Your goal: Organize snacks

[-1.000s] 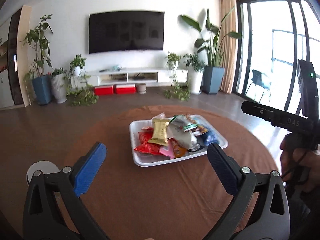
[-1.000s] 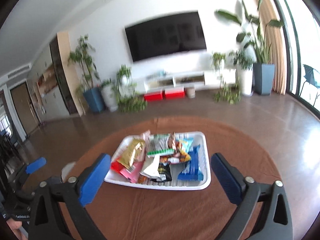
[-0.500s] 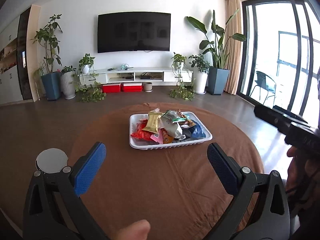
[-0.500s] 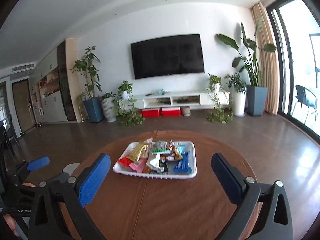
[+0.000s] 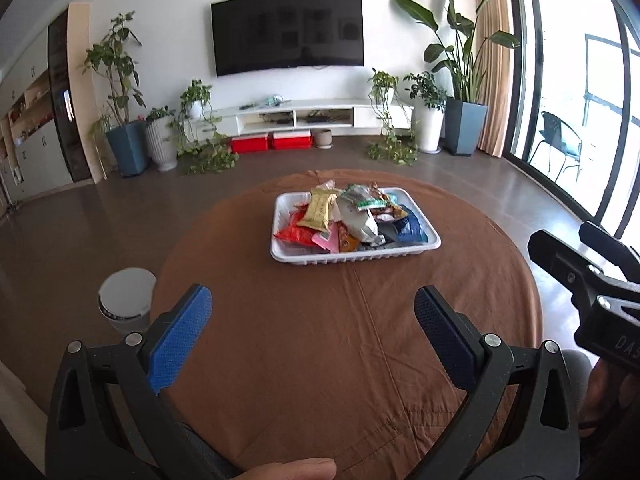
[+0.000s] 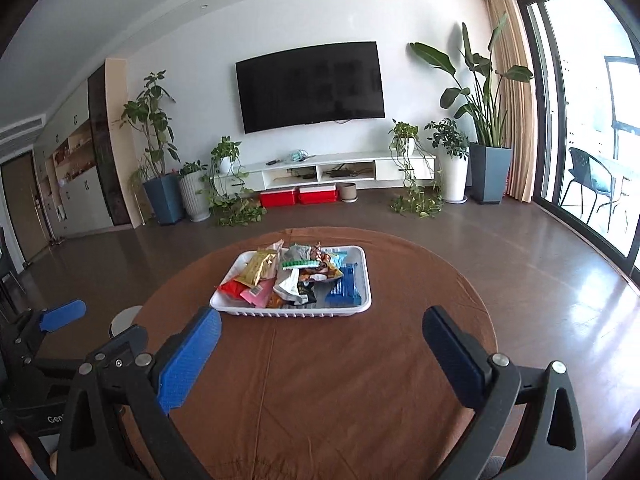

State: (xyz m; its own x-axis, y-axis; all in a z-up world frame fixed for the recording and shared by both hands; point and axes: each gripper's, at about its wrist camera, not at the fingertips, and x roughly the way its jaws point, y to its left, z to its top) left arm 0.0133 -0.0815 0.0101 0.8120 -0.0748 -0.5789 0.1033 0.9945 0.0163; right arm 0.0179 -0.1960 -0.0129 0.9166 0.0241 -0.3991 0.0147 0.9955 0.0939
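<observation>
Fingers (image 5: pixel 178 340) of our left gripper (image 5: pixel 312 332) are standing wide apart with nothing between them, and we are holding our right gripper (image 6: pixel 322 354) the same way, its blue-padded fingers (image 6: pixel 188 360) spread and gripping nothing. Both are hovering over the near part of the table (image 5: pixel 320 340), well apart from the task's things.

We are facing the snacks (image 5: pixel 348 216), a loose heap of wrapped packets lying in the white tray (image 5: pixel 352 256), which is sitting on the far half of the round, brown-covered table. A gold packet (image 5: pixel 320 210) is lying on top at the left of the heap, a red packet (image 5: pixel 294 234) is poking out below it, and a blue packet (image 6: pixel 342 290) is resting at the tray's right side.

Our right gripper's body is showing at the right edge of the left wrist view, and one blue finger of the left gripper is showing at the left edge of the right wrist view. A white round bin (image 5: pixel 126 298) is standing on the floor just beside the table's left edge. Beyond the table we are seeing a wall-mounted television (image 6: pixel 310 86), a low white cabinet (image 6: pixel 320 168) and potted plants (image 6: pixel 480 120).
</observation>
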